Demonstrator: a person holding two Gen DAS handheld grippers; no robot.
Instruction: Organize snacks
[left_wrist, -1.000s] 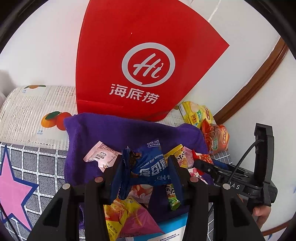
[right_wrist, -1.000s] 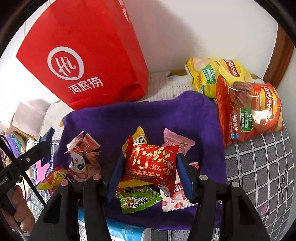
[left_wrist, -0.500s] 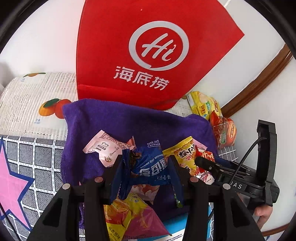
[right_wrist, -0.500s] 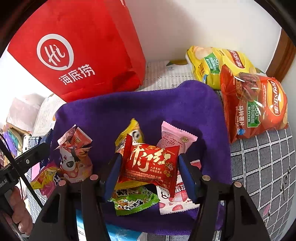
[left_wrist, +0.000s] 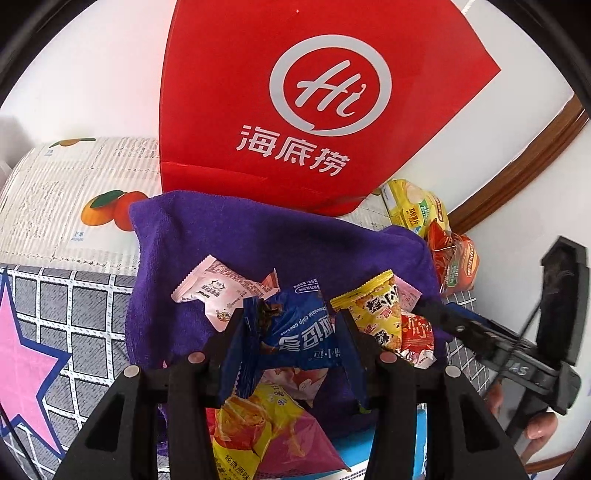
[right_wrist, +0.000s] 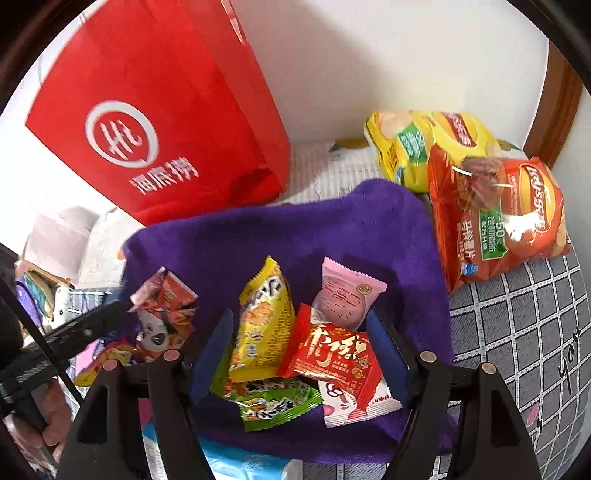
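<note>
While the left gripper (left_wrist: 291, 332) has its fingers clamped on the blue cookie packet (left_wrist: 295, 332), it should carry that packet level and clear of the pile, toward the red bag (left_wrist: 295, 110) standing at the far edge of the purple towel (left_wrist: 229, 236). The right gripper (right_wrist: 299, 354) has its fingers spread apart, with the red packet (right_wrist: 332, 354) lying loose between them on the towel, beside a yellow packet (right_wrist: 262, 314) to its left. Two chip bags (right_wrist: 491, 206) lie far right, off the towel.
</note>
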